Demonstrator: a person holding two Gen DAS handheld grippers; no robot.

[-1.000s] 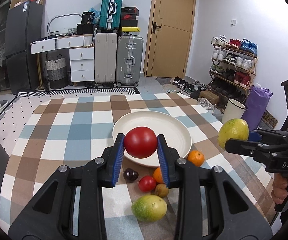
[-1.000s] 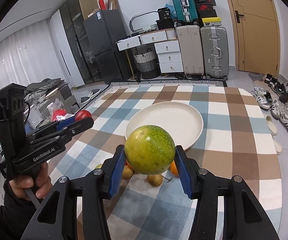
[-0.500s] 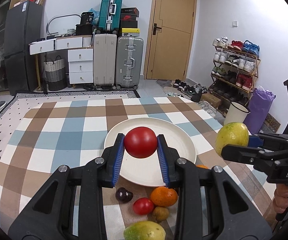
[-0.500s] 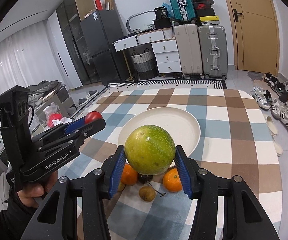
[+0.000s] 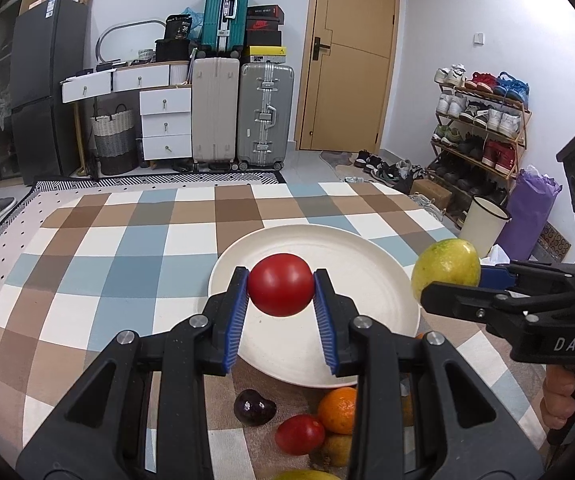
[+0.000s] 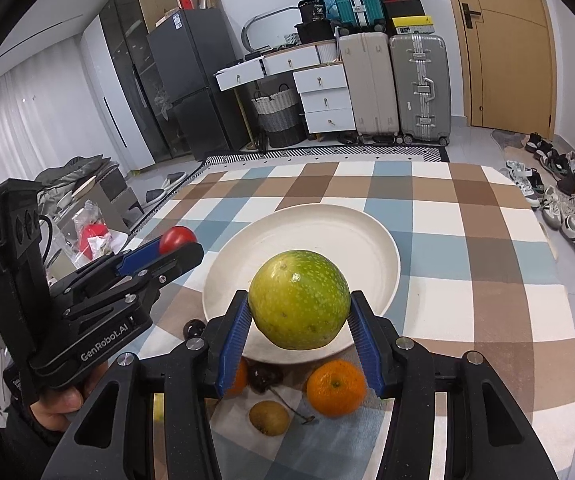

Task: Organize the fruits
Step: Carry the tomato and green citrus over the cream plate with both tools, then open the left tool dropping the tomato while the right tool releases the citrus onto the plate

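My left gripper (image 5: 280,286) is shut on a red tomato (image 5: 280,285), held above the near part of the white plate (image 5: 351,256). In the right wrist view my right gripper (image 6: 298,306) is shut on a green speckled fruit (image 6: 298,299) over the plate's (image 6: 327,232) near rim. Each gripper shows in the other's view: the right gripper (image 5: 453,276) at the right with the green fruit (image 5: 445,268), the left gripper (image 6: 175,246) at the left with the tomato (image 6: 176,237). The plate holds nothing.
Loose fruit lies on the checked cloth (image 5: 107,280) in front of the plate: an orange (image 6: 336,388), a kiwi (image 6: 269,417), a dark plum (image 5: 254,406), a small tomato (image 5: 300,434), a second orange (image 5: 337,408). Suitcases (image 5: 265,114) and a shoe rack (image 5: 483,120) stand beyond.
Both grippers have moved forward and down toward the plate with their fruit. The plate now looks larger and the loose fruit has slid toward the bottom of both views.
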